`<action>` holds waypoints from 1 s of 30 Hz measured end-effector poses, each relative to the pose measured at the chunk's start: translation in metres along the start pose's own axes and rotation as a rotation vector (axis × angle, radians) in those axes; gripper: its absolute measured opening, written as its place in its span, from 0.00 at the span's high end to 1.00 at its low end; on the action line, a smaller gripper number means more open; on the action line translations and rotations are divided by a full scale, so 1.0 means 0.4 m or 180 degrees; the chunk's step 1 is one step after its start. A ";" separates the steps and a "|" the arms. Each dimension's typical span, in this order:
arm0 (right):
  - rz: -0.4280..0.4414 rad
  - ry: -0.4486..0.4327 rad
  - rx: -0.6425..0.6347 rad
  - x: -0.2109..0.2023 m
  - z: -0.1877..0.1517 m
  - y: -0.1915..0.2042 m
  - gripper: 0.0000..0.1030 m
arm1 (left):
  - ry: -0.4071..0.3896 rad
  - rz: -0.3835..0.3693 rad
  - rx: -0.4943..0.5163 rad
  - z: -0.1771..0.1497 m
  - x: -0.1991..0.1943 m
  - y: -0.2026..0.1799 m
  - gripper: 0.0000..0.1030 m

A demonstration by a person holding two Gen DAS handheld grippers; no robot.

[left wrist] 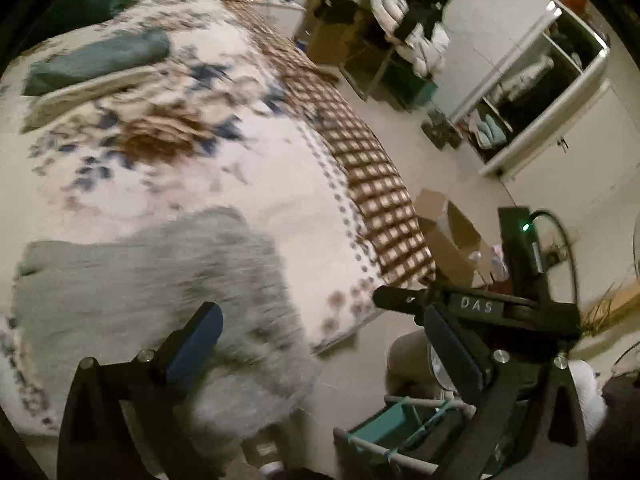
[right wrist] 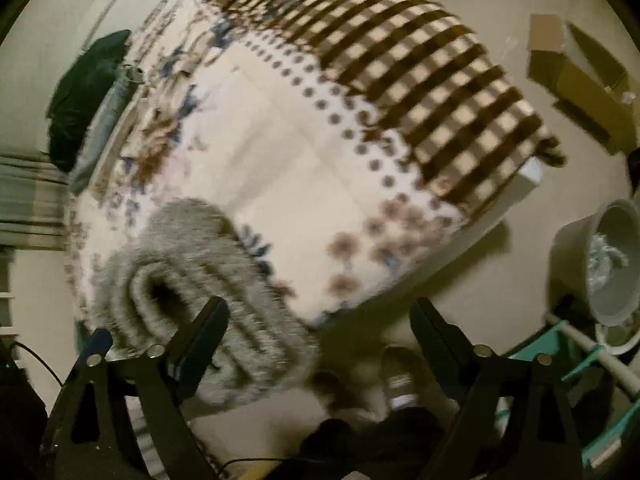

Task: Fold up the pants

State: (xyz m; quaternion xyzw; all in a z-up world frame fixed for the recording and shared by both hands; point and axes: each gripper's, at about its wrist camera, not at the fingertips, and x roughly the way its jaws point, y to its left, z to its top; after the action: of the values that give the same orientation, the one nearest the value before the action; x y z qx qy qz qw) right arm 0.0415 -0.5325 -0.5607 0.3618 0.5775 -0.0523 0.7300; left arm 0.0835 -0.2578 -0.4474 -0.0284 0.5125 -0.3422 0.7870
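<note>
Grey pants (left wrist: 160, 304) lie on the near corner of the bed (left wrist: 248, 184), partly over its edge. In the right wrist view they (right wrist: 200, 288) look bunched, with a dark opening facing me. My left gripper (left wrist: 320, 344) is open and empty, its left finger (left wrist: 196, 340) over the pants' near end. The right gripper's body (left wrist: 480, 304) shows in the left wrist view, off the bed's corner. My right gripper (right wrist: 320, 344) is open and empty just off the bed's near edge, its left finger (right wrist: 204, 344) over the pants. Both views are motion-blurred.
A floral bedspread and a brown checked blanket (right wrist: 420, 80) cover the bed. Folded clothes (left wrist: 100, 60) lie at its far side. On the floor stand cardboard boxes (left wrist: 448, 236), a grey bucket (right wrist: 600, 264), a teal rack (left wrist: 400, 432) and a wardrobe (left wrist: 540, 80).
</note>
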 end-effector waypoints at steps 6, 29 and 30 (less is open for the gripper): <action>0.0646 0.0203 -0.0713 0.055 -0.010 0.195 0.03 | -0.0159 0.0734 -0.0886 -0.014 -0.167 0.299 0.00; 0.0691 0.0782 -0.1018 0.338 0.046 0.286 0.52 | -0.0182 -0.0009 -0.1750 -0.094 -0.022 0.572 0.64; 0.0722 0.0776 -0.0960 0.325 0.048 0.291 0.53 | -0.0168 0.0014 -0.1754 -0.083 -0.035 0.570 0.66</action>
State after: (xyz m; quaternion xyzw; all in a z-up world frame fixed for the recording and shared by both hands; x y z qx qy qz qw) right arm 0.1569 -0.4142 -0.6195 0.3148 0.6183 0.1612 0.7019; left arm 0.1687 -0.0655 -0.5421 -0.2492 0.5656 -0.1873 0.7635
